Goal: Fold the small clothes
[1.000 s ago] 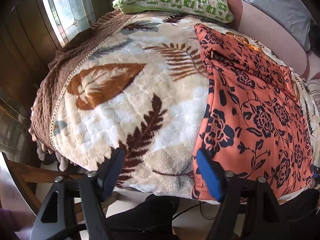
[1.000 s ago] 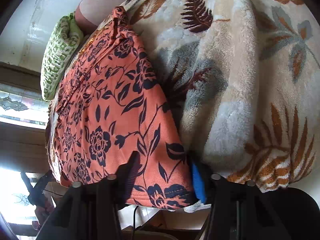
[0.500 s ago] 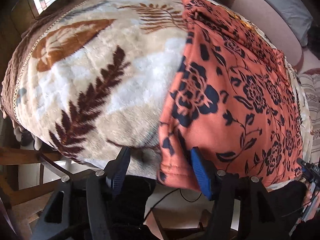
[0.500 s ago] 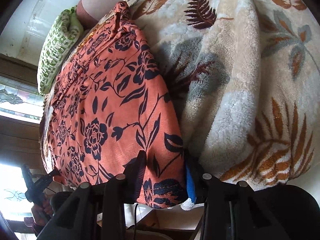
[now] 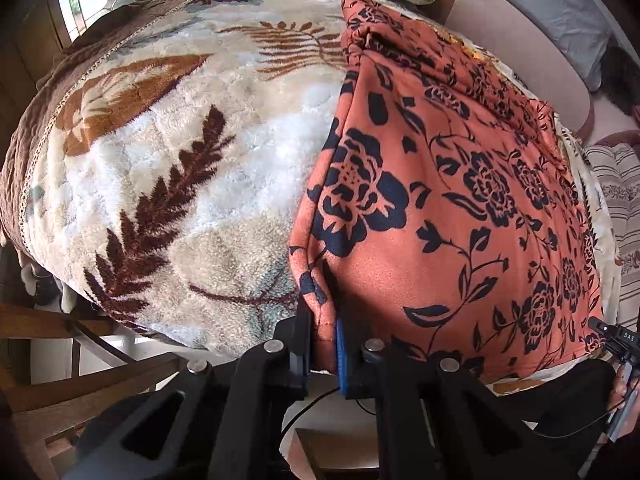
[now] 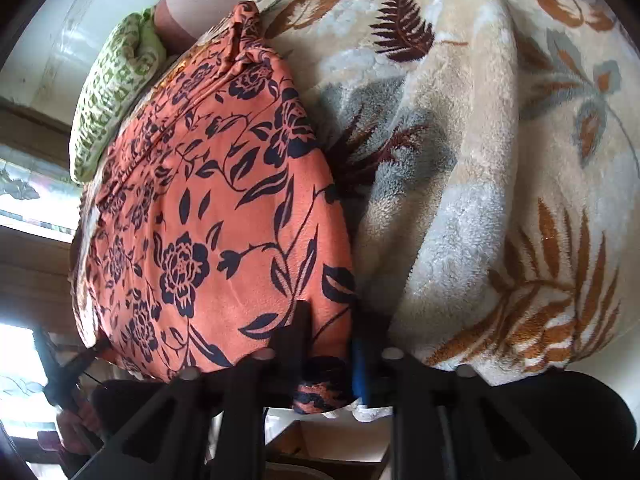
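1. My left gripper [image 5: 323,334] and right gripper [image 6: 329,346] each pinch a near corner of the orange black-flowered fleece garment [image 5: 448,208], spread at the leaf-print plush blanket [image 5: 168,168]'s near edge.
2. I'd lift both evenly and carry the hem to the far end, keeping it taut.

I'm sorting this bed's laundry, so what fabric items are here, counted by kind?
Orange floral garment: 1
Leaf-print fleece blanket: 1
Green patterned pillow: 1
Grey pillow: 1
Striped cushion: 1
Total: 5
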The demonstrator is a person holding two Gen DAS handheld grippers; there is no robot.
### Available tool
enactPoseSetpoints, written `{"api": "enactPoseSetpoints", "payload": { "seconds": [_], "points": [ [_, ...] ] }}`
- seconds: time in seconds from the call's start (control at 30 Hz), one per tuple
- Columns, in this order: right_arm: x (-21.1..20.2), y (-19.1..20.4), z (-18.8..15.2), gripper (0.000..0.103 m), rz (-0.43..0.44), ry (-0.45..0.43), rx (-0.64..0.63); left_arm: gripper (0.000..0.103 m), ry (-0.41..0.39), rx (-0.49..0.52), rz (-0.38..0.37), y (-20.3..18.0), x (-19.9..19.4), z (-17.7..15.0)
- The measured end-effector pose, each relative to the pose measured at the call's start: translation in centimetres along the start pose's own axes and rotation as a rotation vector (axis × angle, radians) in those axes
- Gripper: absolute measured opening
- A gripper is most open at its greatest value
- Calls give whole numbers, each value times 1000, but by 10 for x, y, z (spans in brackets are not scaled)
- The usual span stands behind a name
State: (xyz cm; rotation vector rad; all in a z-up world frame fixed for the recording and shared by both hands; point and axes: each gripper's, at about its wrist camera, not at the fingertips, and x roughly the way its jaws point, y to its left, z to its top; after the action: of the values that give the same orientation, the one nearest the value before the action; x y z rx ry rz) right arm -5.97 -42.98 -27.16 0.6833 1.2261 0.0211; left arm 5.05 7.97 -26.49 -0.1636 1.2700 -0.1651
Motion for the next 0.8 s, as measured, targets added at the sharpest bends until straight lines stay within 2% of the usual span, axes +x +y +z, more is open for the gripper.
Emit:
{"api": "enactPoseSetpoints", "payload": {
  "seconds": [0.2, 0.4, 0.53, 0.67, 0.8],
  "points": [
    [-30, 21, 3, 8, 97, -42, -66, 9, -33, -7, -103, 8, -26, 9],
    [-44, 20, 10, 8, 252, -53, -1, 9, -112, -29, -197, 8, -56, 18],
    [-40, 17, 10, 8, 281, -29, 37, 9, -112, -27, -226, 6, -63, 15],
    [-57, 21, 20, 8, 377, -66, 53, 9, -118, -31, -282, 2, -71, 29],
    [-81, 28, 47, 8, 453, -133, 52, 9, -156, -28, -342, -2, -90, 67]
  ]
}}
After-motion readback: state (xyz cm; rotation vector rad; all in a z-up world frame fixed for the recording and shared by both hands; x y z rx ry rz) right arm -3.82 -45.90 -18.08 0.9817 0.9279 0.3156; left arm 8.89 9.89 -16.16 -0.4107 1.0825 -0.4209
